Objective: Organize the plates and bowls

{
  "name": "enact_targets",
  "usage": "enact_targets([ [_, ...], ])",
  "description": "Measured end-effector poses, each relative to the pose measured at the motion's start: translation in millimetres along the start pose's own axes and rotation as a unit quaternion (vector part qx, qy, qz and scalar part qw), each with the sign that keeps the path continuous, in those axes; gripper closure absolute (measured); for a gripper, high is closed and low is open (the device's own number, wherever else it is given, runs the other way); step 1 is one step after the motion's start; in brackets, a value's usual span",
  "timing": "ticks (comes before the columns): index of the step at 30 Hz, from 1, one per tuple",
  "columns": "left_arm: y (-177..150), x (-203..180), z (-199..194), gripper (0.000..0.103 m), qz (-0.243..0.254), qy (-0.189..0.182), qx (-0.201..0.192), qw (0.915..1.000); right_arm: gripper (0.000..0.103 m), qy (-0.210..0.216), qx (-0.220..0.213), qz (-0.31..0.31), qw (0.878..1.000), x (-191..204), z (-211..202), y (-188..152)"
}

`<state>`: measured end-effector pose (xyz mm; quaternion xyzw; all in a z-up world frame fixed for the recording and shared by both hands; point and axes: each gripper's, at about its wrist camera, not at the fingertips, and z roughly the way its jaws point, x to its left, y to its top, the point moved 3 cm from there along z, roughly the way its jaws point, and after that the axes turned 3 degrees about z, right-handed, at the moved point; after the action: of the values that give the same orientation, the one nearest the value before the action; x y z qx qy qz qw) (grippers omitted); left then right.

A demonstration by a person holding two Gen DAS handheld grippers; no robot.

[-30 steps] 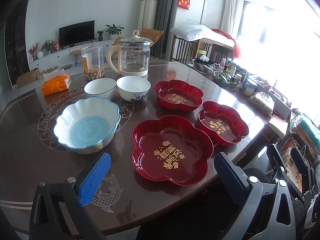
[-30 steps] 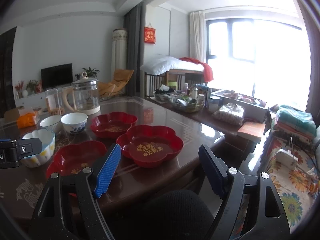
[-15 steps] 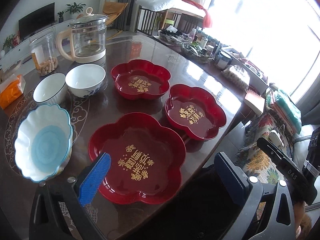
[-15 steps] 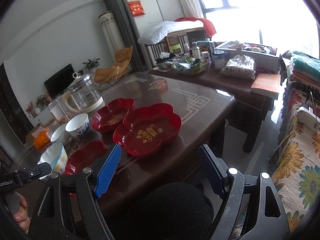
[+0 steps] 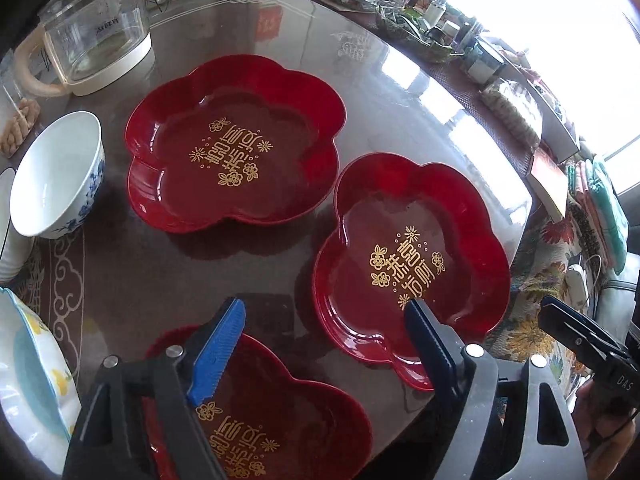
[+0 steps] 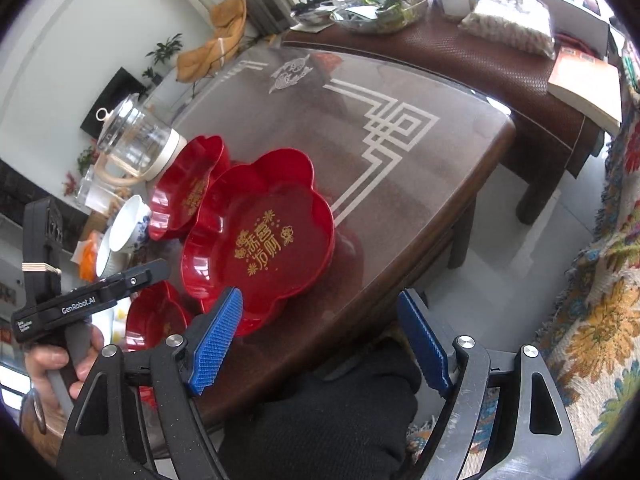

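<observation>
Bowls sit furthest left of the left gripper: a scalloped white-and-blue bowl at the frame edge, and a blue-flowered white bowl ahead of it. Its jaws are closing with nothing pressed between them; the left finger hangs over the nearest red flower-shaped plate, the right finger over the rim of a second red plate. A third red plate lies flat ahead, gold lettering reading away from the fingers. These plates have no clear long axis. A glass kettle stands beyond. Right gripper stands wide and empty off the table's edge, its left finger just below the second plate's rim; a dark knee lies under it.
</observation>
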<state>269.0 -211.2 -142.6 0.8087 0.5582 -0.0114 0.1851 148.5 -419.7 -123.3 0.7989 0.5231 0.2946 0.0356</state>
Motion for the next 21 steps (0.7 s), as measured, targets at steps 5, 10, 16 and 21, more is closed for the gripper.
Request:
enact_targets([
  [5,3,-6,22,0.051,-0.017,-0.006,0.019,0.9997,0.023,-0.022,0.035,0.004,0.999,-6,38,24],
  [10,6,-5,36,0.092,-0.031,-0.002,0.024,0.9992,0.048,-0.063,0.041,-0.026,0.997,-5,64,37],
  [16,3,-7,31,0.099,-0.023,-0.006,0.017,0.9996,0.087,-0.074,0.044,-0.060,0.995,-4,75,43],
  [21,-6,-14,-19,0.099,0.000,-0.008,-0.043,0.9990,0.089,-0.063,0.013,-0.066,0.996,7,41,37],
])
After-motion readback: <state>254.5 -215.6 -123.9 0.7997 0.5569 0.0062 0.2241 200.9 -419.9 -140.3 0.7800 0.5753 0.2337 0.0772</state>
